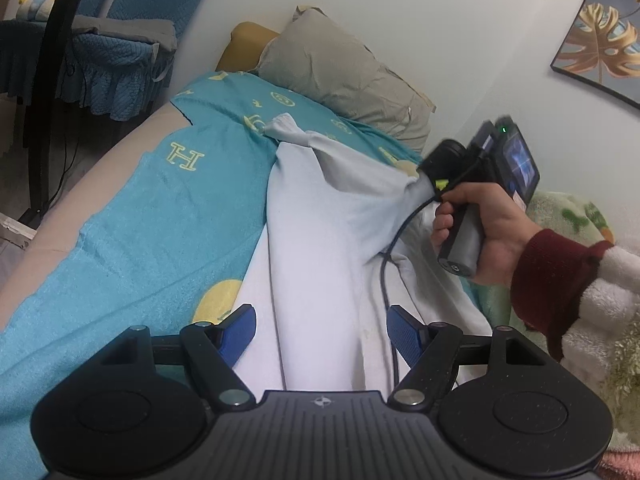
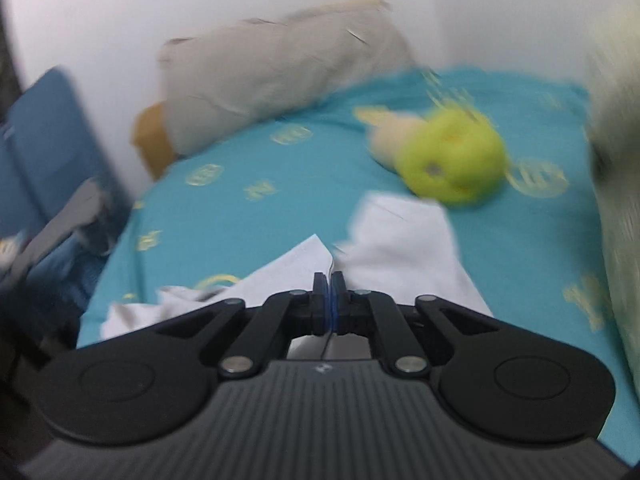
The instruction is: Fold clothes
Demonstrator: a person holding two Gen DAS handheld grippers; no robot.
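Starting at the jaws: our right gripper (image 2: 330,300) has its jaws pinched together, and a thin edge of the pale garment (image 1: 320,240) looks caught between the pads, though that view is too blurry to be sure. Our left gripper (image 1: 322,334) has its jaws standing wide and holding nothing, hovering over the near end of the fabric.

The garment is soft, light and floppy, so we reckon it'll sag and crease wherever it's unsupported. Best to grab it at hems or corners, not mid-panel.

It's whitish-lavender, lying lengthwise on the teal blanket (image 1: 132,216) covering the bed. It runs from 6 o'clock up toward 12 in the left wrist view, with a sleeve-like end bunched near the grey pillow (image 1: 348,76).
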